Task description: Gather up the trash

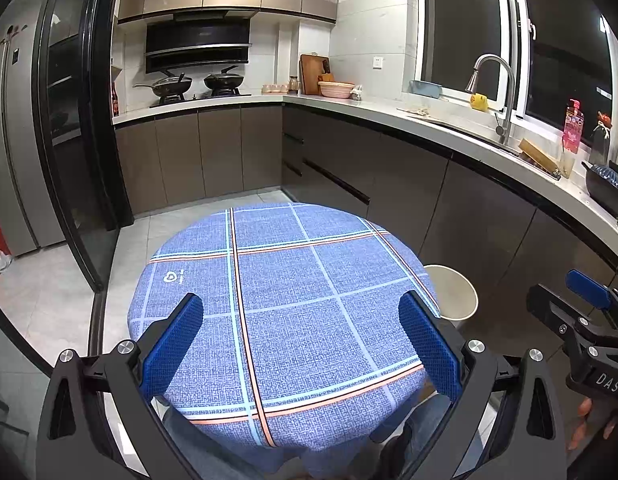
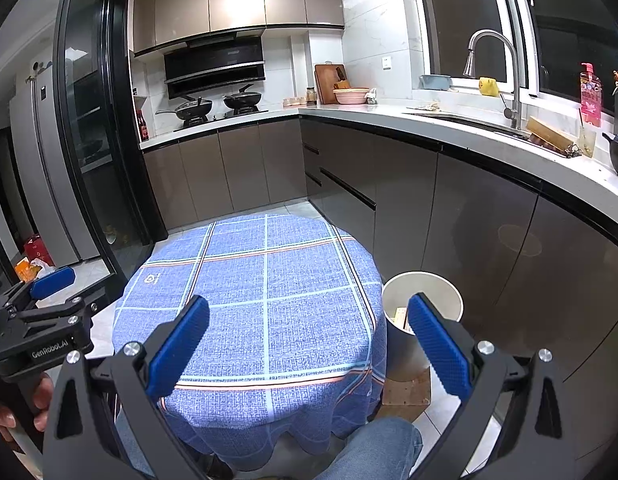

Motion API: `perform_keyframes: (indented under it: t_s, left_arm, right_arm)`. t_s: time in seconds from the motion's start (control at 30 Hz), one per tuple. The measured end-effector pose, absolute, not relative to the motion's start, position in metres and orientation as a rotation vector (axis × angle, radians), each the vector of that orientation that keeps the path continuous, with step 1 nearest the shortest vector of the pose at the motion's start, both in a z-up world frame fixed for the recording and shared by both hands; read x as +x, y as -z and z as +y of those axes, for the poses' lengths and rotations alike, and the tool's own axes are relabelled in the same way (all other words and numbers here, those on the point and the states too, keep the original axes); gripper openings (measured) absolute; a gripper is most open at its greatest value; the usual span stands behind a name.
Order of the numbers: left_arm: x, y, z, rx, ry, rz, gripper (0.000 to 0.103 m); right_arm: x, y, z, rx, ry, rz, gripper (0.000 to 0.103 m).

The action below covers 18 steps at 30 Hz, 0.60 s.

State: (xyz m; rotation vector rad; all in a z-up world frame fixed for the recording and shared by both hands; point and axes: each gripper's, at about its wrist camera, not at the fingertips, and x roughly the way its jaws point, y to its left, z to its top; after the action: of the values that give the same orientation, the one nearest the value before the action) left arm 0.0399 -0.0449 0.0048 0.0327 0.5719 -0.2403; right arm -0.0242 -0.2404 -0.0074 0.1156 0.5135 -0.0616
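Two grippers hovering side by side over the round table [image 1: 293, 280], jaws of both standing wide apart and holding nothing: left gripper [image 1: 301, 344]; right gripper [image 2: 309, 344]; blue checked tablecloth [image 2: 269, 288] lying bare, no trash showing on it; pale waste bin [image 2: 449, 292] standing on the floor just beside the table's right edge, something flat and pale, perhaps cardboard, resting inside; collecting, judging by the bare cloth, appearing done or nearly so; nothing left to pick up that I am seeing from here.
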Motion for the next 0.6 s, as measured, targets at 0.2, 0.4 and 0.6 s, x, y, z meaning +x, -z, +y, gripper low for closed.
perform_keyframes:
  t_s: [0.2,0.4,0.6]
  left_arm:
    - [0.0402,-0.0043,-0.0452,0.032,0.242,0.575,0.095]
    - [0.0409,-0.0038,-0.0457,0.031,0.242,0.576,0.095]
    - [0.0415,-0.0035,-0.0455,0.032,0.242,0.577,0.095]
  right_arm:
    - [-0.0234,0.0089,-0.2391,0.117,0.059,0.515,0.1]
    - [-0.02,0.0116,-0.2371,0.119,0.056,0.519,0.1]
    - [-0.0192,0.0135,-0.2366,0.117,0.053,0.522,0.1]
